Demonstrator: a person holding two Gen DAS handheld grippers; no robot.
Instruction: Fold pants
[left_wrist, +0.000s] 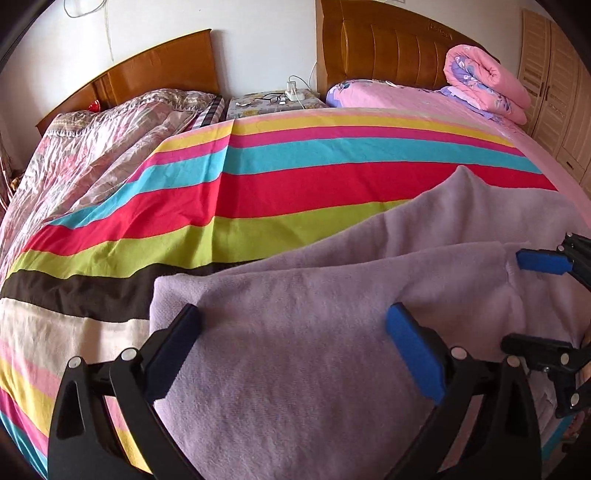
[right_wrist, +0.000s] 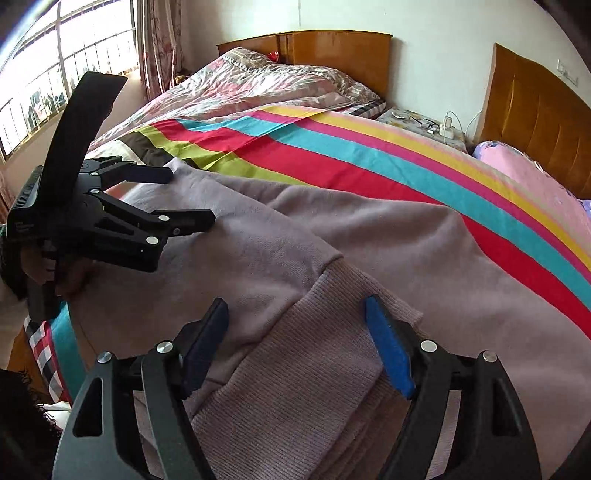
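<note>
Pants (left_wrist: 295, 332): lilac knit, lying on the striped sheet (left_wrist: 258, 192) of the bed, directly under and ahead of both tools. One layer is laid over another; a ribbed band (right_wrist: 295, 369) sits between the right tool's pads.

Left tool (left_wrist: 291, 347): spread wide, pads over the cloth near its left edge, nothing pinched.

Right tool (right_wrist: 295, 343): spread, straddling the ribbed band, pads not pressing on it. In the left wrist view it shows at the right margin (left_wrist: 532, 295), just beside the left tool.

Step in hand, as judged: a fold looks just laid down and both tools are free of the cloth. The next move calls for a fresh pinch on an outer edge or on the band end, both tools taking the same layer, then carrying it over evenly so the stack stays square.

Orientation: from the right tool the ribbed band lies nearest, and the cloth runs away up and to the left towards the left tool. The long axis lies roughly across the stripes; which end is waist I cannot tell.

Beyond: floral quilt (left_wrist: 110, 147), nightstand (left_wrist: 273, 103), rolled pink quilt (left_wrist: 487, 85).
</note>
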